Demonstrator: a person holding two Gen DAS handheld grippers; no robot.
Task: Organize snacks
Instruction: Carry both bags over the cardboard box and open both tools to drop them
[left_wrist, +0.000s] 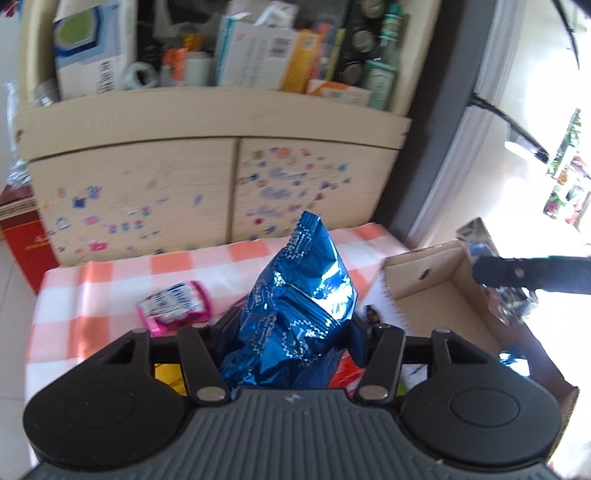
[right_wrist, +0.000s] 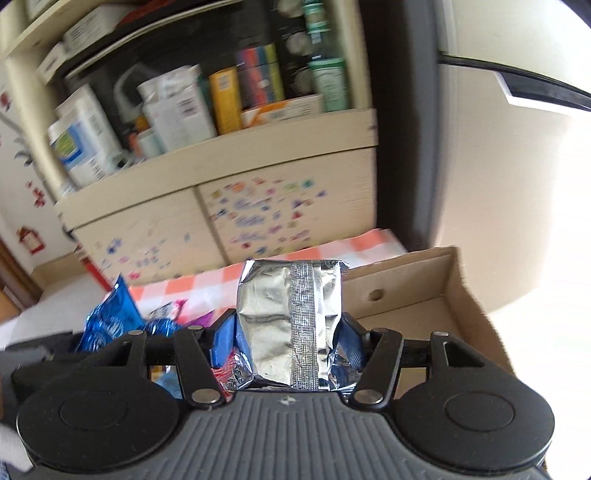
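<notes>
Left wrist | checked tablecloth (left_wrist: 110, 280), stickered cabinet (left_wrist: 147, 184) behind | left fingers (left_wrist: 295, 325) clamp blue packet (left_wrist: 299, 314) | right fingers (right_wrist: 291, 328) clamp silver packet (right_wrist: 291, 317)

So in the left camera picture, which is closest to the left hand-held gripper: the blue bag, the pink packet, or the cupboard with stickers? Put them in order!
1. The blue bag, pinched right in the left hand-held gripper.
2. The pink packet, just ahead to the left on the checked cloth.
3. The cupboard with stickers, at the back behind the cloth.
</notes>
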